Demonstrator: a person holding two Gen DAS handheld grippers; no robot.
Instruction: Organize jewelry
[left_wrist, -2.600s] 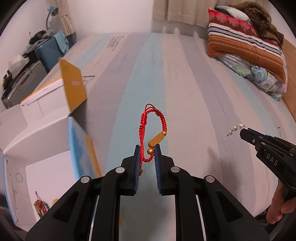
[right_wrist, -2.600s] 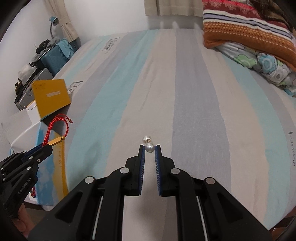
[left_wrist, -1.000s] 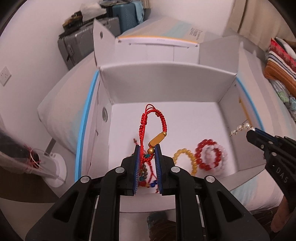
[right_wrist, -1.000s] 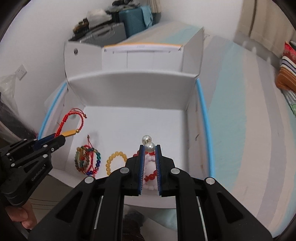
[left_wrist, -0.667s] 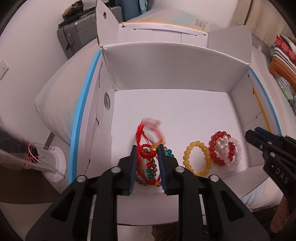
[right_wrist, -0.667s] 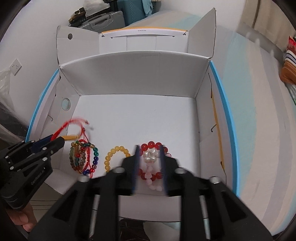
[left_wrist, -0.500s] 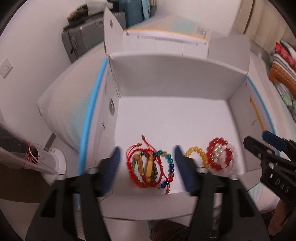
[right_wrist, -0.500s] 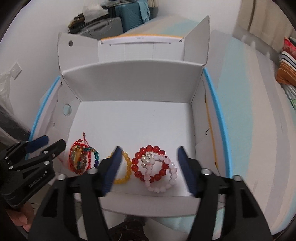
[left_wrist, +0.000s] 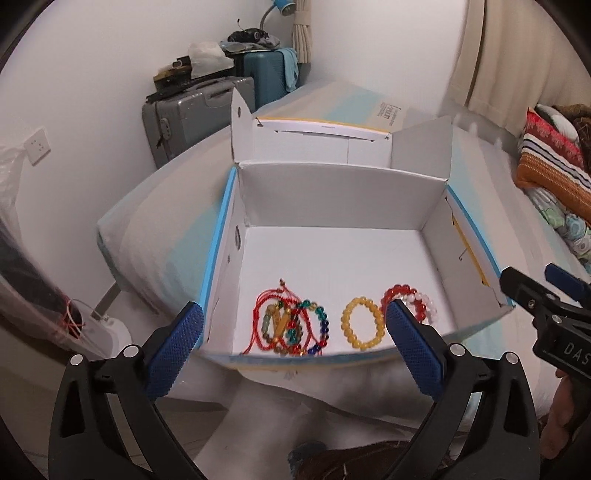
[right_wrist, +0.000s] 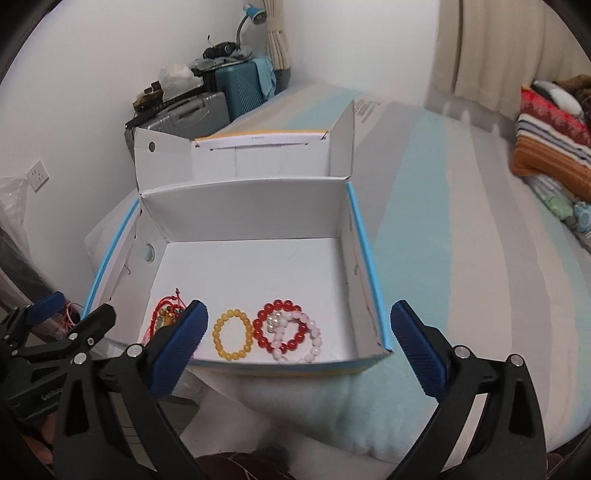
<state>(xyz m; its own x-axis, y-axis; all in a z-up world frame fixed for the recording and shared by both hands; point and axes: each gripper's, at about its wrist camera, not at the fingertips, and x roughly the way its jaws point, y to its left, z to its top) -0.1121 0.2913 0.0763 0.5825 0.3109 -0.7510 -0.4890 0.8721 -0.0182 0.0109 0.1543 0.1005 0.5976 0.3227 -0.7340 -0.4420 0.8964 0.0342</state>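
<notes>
Left wrist: left fingers (left_wrist: 295, 317) wide, empty | right fingers (right_wrist: 299, 317) wide, empty | bracelets (left_wrist: 364, 328) boxed

Both wrist views close above the near edge, angled down into the same open box (left_wrist: 332, 192), left view offset leftward

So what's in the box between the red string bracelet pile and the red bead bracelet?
A yellow bead bracelet lies flat between the red string pile and the red bead bracelet; both wrist views show it.
</notes>
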